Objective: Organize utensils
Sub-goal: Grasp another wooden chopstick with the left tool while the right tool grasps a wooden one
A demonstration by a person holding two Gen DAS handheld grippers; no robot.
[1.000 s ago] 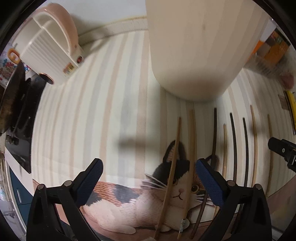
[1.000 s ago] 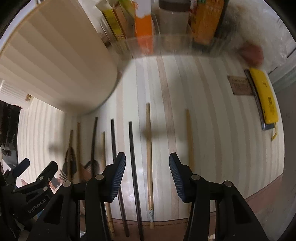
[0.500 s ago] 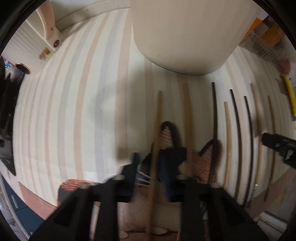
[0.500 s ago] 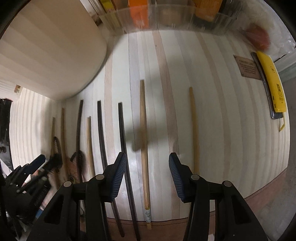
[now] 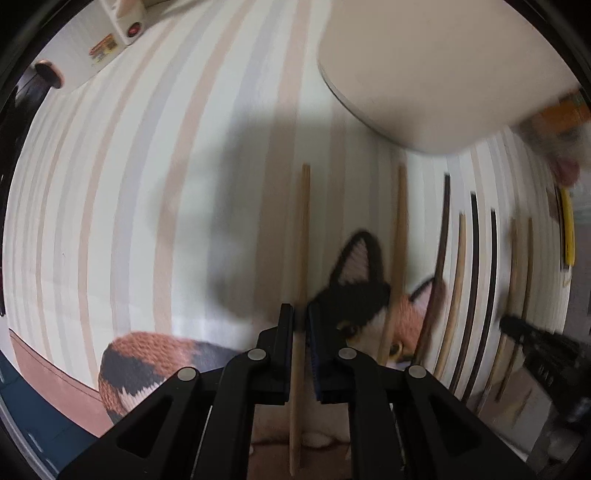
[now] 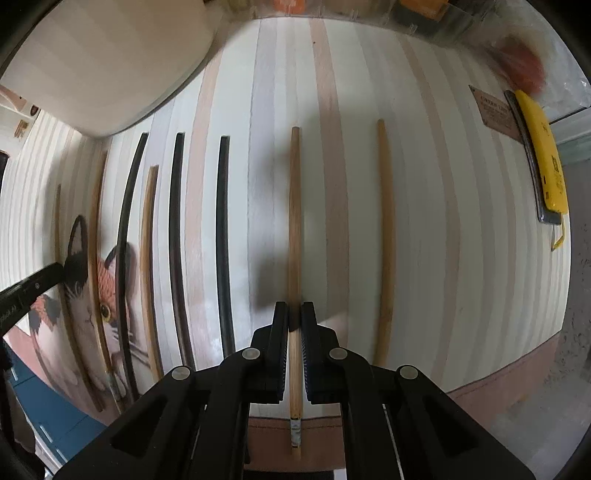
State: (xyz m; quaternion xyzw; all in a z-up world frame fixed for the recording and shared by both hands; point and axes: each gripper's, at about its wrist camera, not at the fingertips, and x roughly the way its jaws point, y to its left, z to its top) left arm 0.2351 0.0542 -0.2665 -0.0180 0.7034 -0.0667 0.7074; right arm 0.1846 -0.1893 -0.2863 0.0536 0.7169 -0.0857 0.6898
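Several chopsticks lie side by side on a striped mat (image 5: 147,184) printed with a cat (image 5: 362,295). My left gripper (image 5: 301,314) points down, shut on the leftmost light wooden chopstick (image 5: 303,229). In the right wrist view my right gripper (image 6: 294,310) is closing its jaws on another light wooden chopstick (image 6: 294,206), and the pads press its lower part. Beside it lie a wooden chopstick (image 6: 384,236) on the right and black chopsticks (image 6: 223,240) on the left. A tall cream container (image 5: 443,66) stands behind the row.
A yellow flat object (image 6: 543,155) and a small brown card (image 6: 495,114) lie at the mat's right edge. A clear bin with packages (image 6: 424,11) stands at the back. A white and pink appliance (image 5: 110,22) sits at the far left. The mat's brown front border (image 6: 498,384) runs close to the grippers.
Both grippers sank toward the mat. The left one shifted onto the leftmost chopstick and shut on it. The right one, half open before, has closed on its wooden chopstick.
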